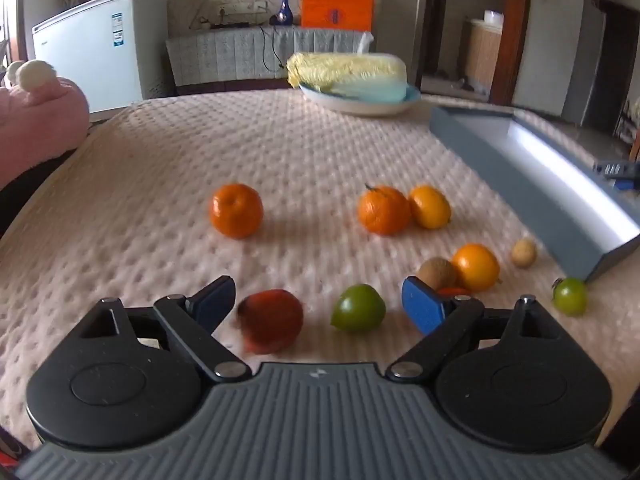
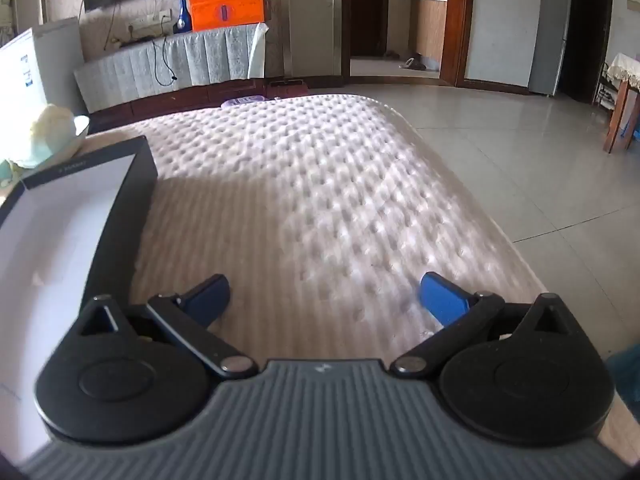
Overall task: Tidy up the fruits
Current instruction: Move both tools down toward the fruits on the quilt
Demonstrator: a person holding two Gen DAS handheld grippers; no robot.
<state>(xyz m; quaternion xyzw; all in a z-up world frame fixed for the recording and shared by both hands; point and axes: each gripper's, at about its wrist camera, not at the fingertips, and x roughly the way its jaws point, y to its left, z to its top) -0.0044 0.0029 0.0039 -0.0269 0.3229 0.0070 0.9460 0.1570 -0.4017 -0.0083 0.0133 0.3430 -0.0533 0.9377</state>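
Observation:
In the left wrist view, fruits lie loose on the quilted table cover. A red tomato and a green tomato lie between the spread fingers of my left gripper, which is open and touches neither. Beyond are three oranges, a fourth orange, a kiwi, a small pale fruit and another green tomato. A grey box with a white inside stands at right. My right gripper is open and empty over bare cover, with the box to its left.
A plate with a cabbage stands at the table's far side, also seen at far left in the right wrist view. A pink garment is at the left edge. The table's right edge drops to tiled floor.

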